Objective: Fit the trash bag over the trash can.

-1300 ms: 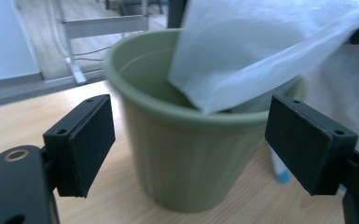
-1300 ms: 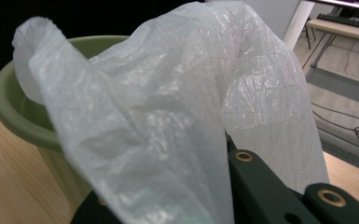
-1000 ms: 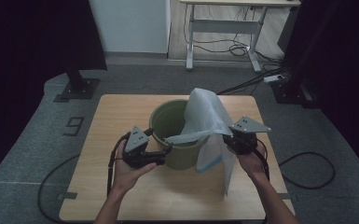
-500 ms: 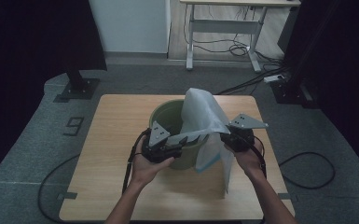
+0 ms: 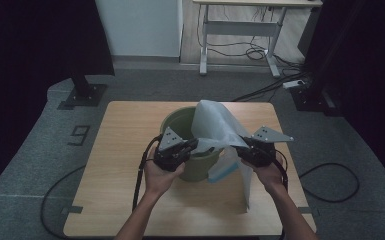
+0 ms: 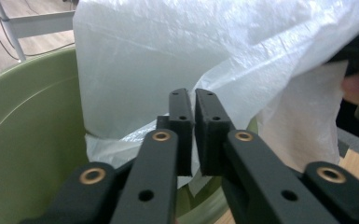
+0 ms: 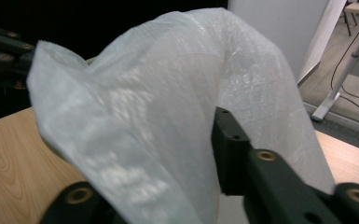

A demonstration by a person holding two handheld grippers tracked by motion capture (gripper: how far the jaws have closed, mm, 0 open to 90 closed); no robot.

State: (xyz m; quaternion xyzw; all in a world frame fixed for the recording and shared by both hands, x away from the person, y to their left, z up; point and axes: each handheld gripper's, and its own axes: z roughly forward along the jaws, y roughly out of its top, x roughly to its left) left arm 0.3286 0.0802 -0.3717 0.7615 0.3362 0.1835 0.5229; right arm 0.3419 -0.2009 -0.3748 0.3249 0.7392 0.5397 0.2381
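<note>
White plastic bag (image 5: 219, 131) draped over the right rim of the green bucket (image 5: 179, 125), mid-table, tail hanging down the near right side. Left gripper (image 6: 192, 122) just snapped closed, now clenched on a fold of film at the near rim after sliding in from the left. Right gripper (image 5: 244, 148) easing apart, film between its jaws; cannot tell whether the pads bite. Looks like a handover of grip, readying the mouth to be stretched round the rim.
</note>
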